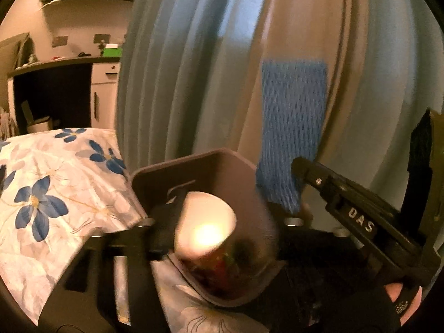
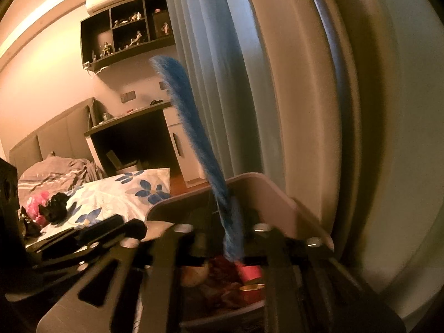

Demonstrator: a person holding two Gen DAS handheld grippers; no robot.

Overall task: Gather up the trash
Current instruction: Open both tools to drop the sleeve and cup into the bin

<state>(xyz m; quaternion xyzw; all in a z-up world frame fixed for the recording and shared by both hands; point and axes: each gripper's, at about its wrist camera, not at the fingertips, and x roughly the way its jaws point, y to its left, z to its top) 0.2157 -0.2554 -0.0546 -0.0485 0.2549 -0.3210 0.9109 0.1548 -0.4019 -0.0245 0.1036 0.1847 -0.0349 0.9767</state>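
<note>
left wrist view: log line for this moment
left tool open | white cup at bin mouth | right tool open | blue cloth upright inside it, over bin

Cup (image 1: 205,222) in bin (image 1: 194,163), cloth (image 1: 291,127) over bin's right, bed (image 1: 55,183) left, curtain (image 1: 194,69) behind.

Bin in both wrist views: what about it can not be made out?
- Right wrist view: the bin's contents are dark and blurred, partly behind the blue cloth.
- Left wrist view: the cup is blurred with glare, its print unreadable; it hides the bin's floor.
</note>
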